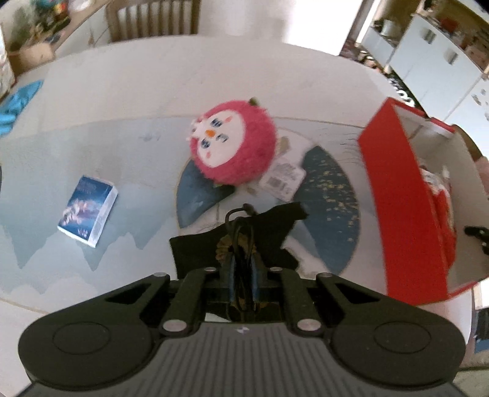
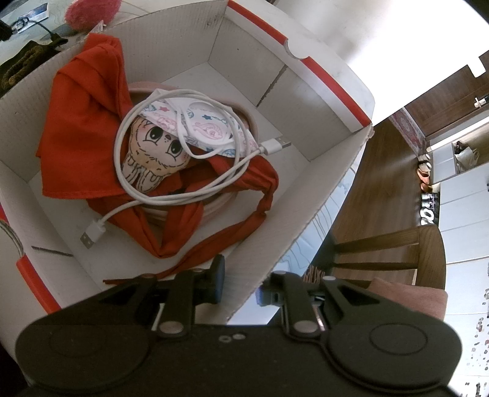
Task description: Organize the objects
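My left gripper (image 1: 243, 274) is shut on a black cloth pouch (image 1: 241, 241) with a black cord, held above the table. Beyond it a pink round plush toy (image 1: 232, 143) lies on the table, and a small blue card box (image 1: 88, 210) lies to the left. A red and white cardboard box (image 1: 406, 198) stands at the right. In the right wrist view my right gripper (image 2: 238, 290) straddles the near wall of that box (image 2: 275, 241), one finger inside and one outside. Inside lie a red cloth (image 2: 79, 122), a white USB cable (image 2: 171, 183), a cartoon-face doll (image 2: 152, 152) and a patterned mask (image 2: 207, 125).
A blue round mat (image 1: 330, 207) lies under the plush toy. A blue cloth (image 1: 18, 103) lies at the table's far left. A wooden chair (image 1: 152, 18) stands behind the table, another chair (image 2: 382, 253) beside the box. White cabinets (image 1: 434, 58) stand at the far right.
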The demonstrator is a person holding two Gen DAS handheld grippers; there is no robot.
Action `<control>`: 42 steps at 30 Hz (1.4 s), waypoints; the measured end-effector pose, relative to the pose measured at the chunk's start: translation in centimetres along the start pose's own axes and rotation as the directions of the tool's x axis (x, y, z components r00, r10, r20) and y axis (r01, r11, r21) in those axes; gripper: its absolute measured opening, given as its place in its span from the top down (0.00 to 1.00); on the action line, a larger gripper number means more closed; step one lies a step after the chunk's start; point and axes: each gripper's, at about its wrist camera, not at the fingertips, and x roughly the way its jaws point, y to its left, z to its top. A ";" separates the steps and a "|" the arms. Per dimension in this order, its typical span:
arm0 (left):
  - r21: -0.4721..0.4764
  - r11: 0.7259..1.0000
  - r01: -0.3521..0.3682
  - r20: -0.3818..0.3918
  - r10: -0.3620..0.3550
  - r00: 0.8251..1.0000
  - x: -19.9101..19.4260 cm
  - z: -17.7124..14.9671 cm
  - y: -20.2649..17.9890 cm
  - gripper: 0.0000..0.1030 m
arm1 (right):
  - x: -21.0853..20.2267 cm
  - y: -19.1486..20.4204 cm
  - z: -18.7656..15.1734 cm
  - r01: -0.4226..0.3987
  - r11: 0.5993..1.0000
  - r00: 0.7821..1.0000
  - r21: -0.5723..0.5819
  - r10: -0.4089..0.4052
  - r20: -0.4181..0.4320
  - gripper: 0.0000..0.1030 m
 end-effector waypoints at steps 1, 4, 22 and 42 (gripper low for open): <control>0.011 1.000 0.010 0.004 -0.010 1.000 -0.5 0.1 -0.5 0.91 | 0.0 0.0 0.0 0.000 1.000 1.000 0.000 0.000 0.000 0.83; 0.053 0.998 0.035 0.020 -0.037 0.999 -2.1 0.4 -2.0 0.91 | -0.1 0.0 0.0 -0.001 1.000 1.000 -0.007 0.001 0.001 0.83; 0.329 0.932 0.151 0.058 -0.179 0.982 -6.5 2.8 -11.6 0.97 | 0.0 0.1 -0.1 0.001 1.000 1.000 -0.013 -0.001 0.008 0.83; 0.546 0.827 0.135 -0.057 -0.124 0.991 5.9 -1.2 -14.5 0.39 | -0.1 0.1 0.0 0.002 1.000 1.000 -0.008 -0.002 0.005 0.83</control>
